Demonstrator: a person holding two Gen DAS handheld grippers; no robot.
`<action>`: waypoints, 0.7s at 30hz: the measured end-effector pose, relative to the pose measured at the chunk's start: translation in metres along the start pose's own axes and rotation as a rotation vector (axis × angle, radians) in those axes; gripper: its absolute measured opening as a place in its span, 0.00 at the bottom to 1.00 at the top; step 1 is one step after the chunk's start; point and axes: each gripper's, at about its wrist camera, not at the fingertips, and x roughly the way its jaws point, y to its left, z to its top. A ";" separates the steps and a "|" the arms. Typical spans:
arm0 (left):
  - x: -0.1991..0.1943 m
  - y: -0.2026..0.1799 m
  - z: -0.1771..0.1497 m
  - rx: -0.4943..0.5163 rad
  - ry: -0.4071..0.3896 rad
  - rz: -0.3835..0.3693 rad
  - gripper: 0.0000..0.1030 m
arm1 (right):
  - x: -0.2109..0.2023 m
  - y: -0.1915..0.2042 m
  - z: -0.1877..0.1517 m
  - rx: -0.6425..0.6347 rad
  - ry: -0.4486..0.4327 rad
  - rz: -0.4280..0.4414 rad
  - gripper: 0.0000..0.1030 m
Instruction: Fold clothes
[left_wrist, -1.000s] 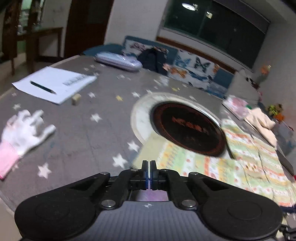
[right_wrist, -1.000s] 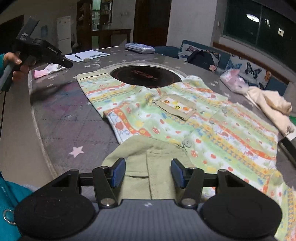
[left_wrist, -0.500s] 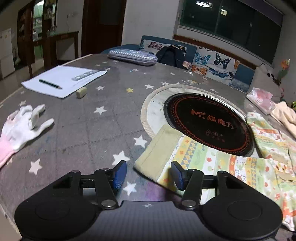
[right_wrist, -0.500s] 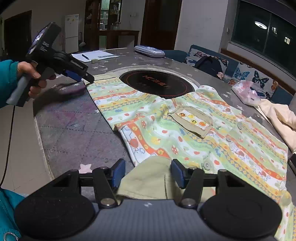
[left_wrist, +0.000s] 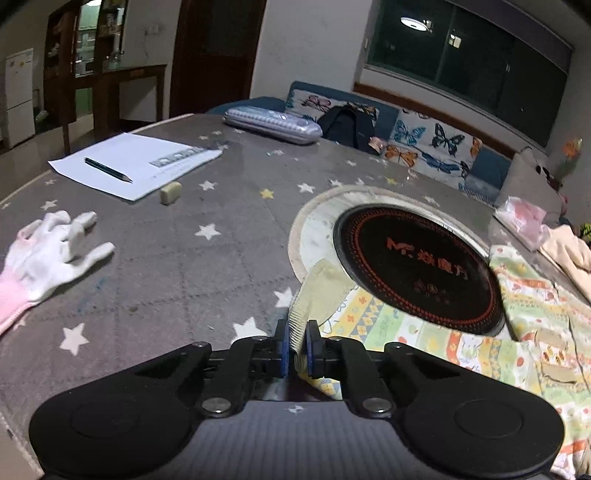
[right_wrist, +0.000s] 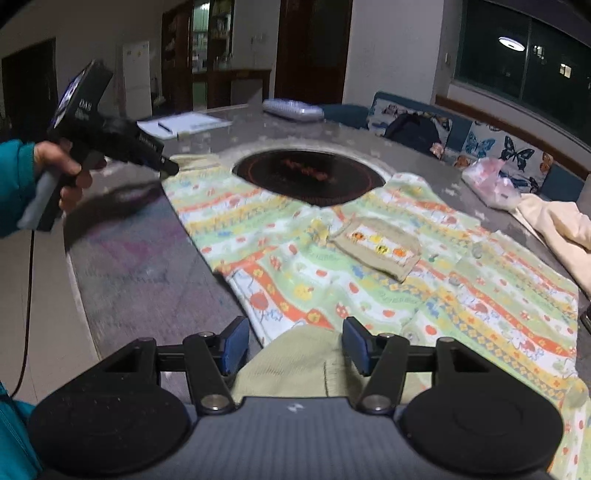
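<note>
A child's shirt (right_wrist: 369, 266), with green, yellow and orange printed stripes and a beige pocket (right_wrist: 376, 247), lies spread on the grey star-patterned table. One sleeve reaches left beside the round hotplate and ends in a pale green ribbed cuff (left_wrist: 321, 284). My left gripper (left_wrist: 295, 332) has its jaws closing on the near edge of that cuff, and the blue pads pinch it. In the right wrist view, a hand holds the left gripper (right_wrist: 168, 168) at the sleeve end. My right gripper (right_wrist: 295, 343) stands open over the shirt's pale green band (right_wrist: 295, 365), pads apart from the cloth.
A black hotplate (left_wrist: 417, 266) is set into the table's middle. A white glove (left_wrist: 48, 254), a paper sheet (left_wrist: 136, 162) with a pen, an eraser (left_wrist: 170, 192) and a pencil case (left_wrist: 273, 122) lie at the left and back. A cream garment (right_wrist: 554, 221) and a pink bag (right_wrist: 487, 181) lie at the right.
My left gripper opened, came down onto the sleeve cuff and closed on it. The right gripper stayed open over the green band and barely shifted.
</note>
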 end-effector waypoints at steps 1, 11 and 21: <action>-0.004 0.000 0.002 -0.005 -0.005 -0.004 0.09 | 0.002 0.000 -0.001 -0.001 0.010 0.002 0.57; -0.057 -0.037 0.027 0.015 -0.080 -0.132 0.09 | -0.012 -0.008 -0.001 0.030 -0.024 -0.008 0.58; -0.078 -0.149 0.029 0.106 -0.031 -0.492 0.09 | -0.071 -0.061 -0.036 0.234 -0.081 -0.200 0.58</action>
